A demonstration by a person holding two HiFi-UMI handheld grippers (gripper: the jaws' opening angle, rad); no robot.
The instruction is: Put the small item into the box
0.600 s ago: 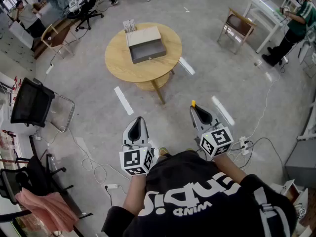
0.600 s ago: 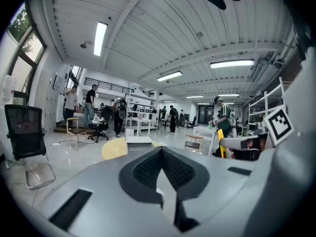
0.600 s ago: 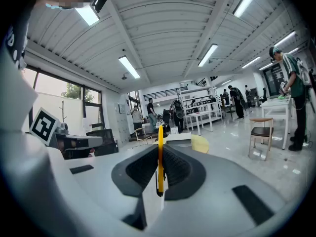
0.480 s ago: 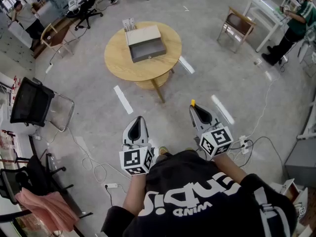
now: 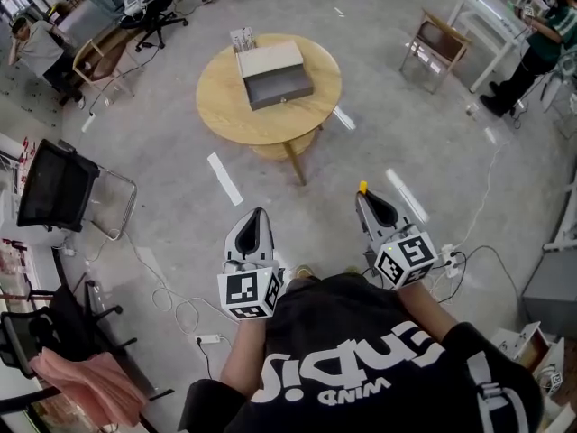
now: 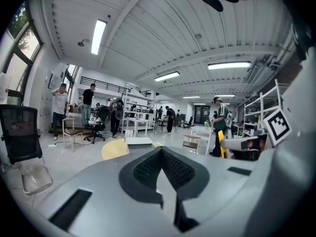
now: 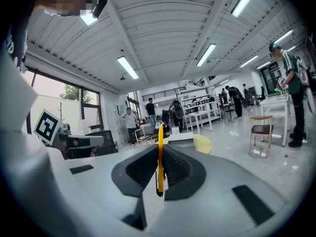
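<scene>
Yellow item sits clamped in right gripper; left gripper closed, empty.

The small item is a thin yellow strip standing on edge, pinched between the right gripper's jaws, with its tip poking out toward 12 o'clock. The box is dark grey with a pale beige flap on its 12 o'clock side. It sits on the round table, well away at about 11 o'clock.
</scene>
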